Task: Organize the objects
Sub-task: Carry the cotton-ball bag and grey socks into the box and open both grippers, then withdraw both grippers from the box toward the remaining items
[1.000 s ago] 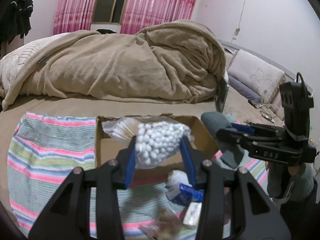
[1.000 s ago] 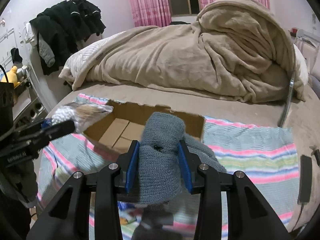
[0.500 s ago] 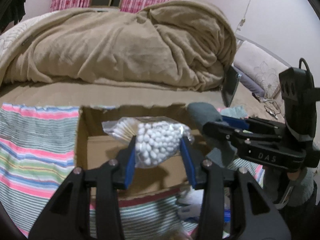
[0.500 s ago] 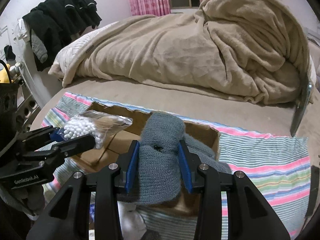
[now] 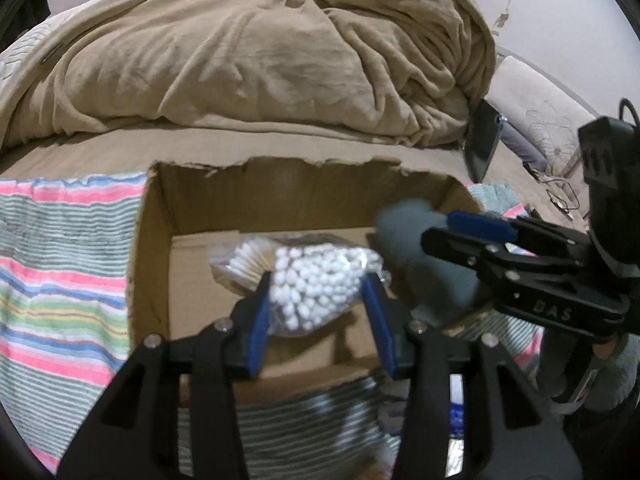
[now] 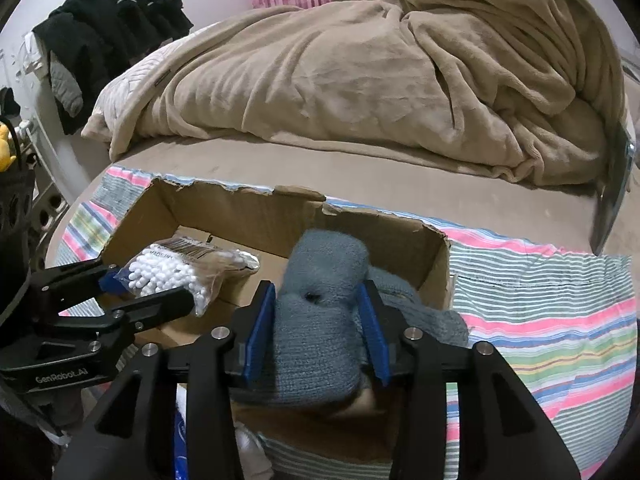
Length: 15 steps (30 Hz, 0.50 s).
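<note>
Box floor [image 5: 208, 276] partly hidden

"GenRobot.AI" stands in pale letters on the black body of the left claw [image 6: 154, 294], at eight o'clock in the right wrist view. "MADE IN" shows on the clear plastic bag of white-tipped cotton swabs [image 6: 176, 270]. "DAS" marks the black right claw [image 5: 466, 234].
</note>
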Each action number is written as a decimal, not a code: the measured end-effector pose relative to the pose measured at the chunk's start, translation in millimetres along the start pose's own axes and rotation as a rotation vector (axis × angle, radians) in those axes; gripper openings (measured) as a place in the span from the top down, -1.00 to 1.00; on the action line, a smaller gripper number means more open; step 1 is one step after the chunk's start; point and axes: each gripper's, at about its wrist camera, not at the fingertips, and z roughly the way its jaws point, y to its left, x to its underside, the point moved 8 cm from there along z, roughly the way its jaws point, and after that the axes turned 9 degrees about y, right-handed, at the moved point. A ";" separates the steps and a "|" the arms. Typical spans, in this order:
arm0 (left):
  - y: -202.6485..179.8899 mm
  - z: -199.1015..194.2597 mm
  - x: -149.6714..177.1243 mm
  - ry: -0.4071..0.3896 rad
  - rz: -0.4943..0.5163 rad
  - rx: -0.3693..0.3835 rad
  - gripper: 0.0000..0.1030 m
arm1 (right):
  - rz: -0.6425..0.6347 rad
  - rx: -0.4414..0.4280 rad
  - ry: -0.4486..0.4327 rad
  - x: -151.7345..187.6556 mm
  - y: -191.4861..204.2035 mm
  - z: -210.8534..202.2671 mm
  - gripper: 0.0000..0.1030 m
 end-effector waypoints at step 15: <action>-6.9 -81.4 23.3 -0.103 -0.031 -0.033 -0.45 | -0.010 -0.001 -0.076 15.5 22.3 -65.6 -0.19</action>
